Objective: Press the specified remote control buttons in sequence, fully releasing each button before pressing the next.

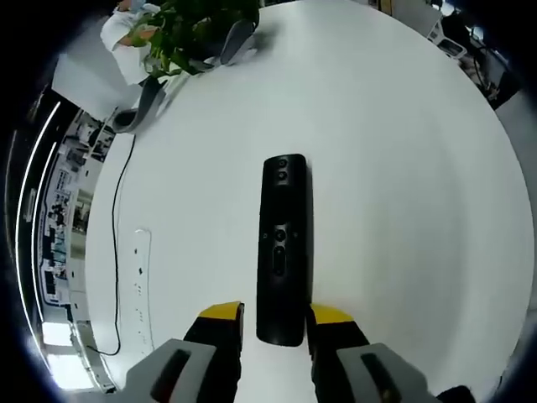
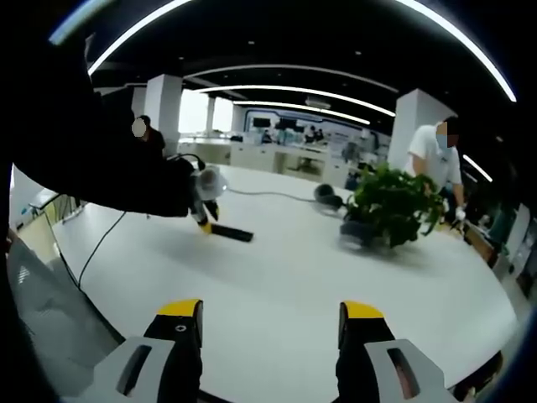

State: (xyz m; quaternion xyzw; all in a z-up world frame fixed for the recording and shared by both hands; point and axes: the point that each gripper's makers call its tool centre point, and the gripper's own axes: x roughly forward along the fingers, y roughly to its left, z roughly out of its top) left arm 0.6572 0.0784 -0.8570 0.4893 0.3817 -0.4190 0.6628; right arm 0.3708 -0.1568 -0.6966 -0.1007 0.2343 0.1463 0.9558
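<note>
The left gripper has its jaws around the near end of the black remote, which lies flat on the white bench. The right gripper, jaws spread and empty, hangs above the bench, the remote far ahead.

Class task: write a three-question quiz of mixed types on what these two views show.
1. True or false: the remote lies between the left gripper's jaws.
2. What lies left of the remote in the left gripper view? A) power strip B) mug C) book
3. Fill in: the right gripper holds ____ above the table.

Key: 1 true, its near end sits between the yellow tips, though the grip is unclear; 2 A; 3 nothing.
</note>
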